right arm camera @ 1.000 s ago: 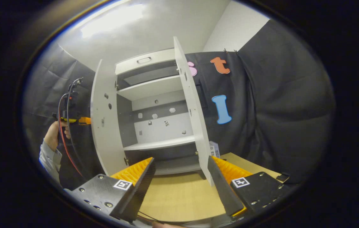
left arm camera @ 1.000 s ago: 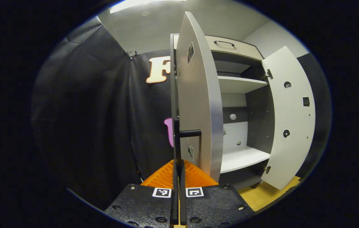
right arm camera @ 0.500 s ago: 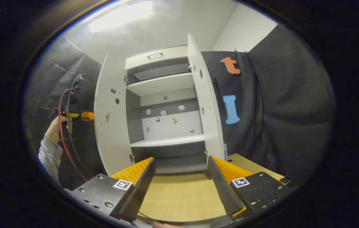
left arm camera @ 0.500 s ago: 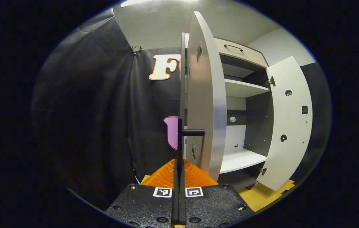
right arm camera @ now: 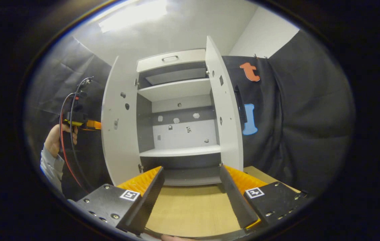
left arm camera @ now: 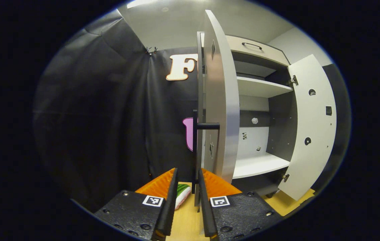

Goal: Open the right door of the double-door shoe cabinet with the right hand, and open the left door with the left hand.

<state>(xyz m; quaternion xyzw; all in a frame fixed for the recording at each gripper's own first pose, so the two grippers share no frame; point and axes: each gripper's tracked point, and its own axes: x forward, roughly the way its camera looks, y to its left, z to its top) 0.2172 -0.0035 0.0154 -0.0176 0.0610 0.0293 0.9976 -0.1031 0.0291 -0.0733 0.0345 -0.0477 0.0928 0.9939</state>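
Risk first: handle point(left arm camera: 195, 150) standing between slightly parted left tongs point(left arm camera: 186, 197), touching neither finger as far as visible, so any sideways pull-out could snag the bar and swing the left door point(left arm camera: 218, 100) back. Safer straight back toward 6 o'clock. Left door edge-on at 12 o'clock from those tongs, wide open; right door point(left arm camera: 310, 127) open at 2 o'clock. Right tongs point(right arm camera: 191, 197) spread wide, empty, low over the wooden floor point(right arm camera: 190, 207); cabinet point(right arm camera: 176, 110) dead ahead at 12, left door at 10, right door at 1. Both doors apparently done.
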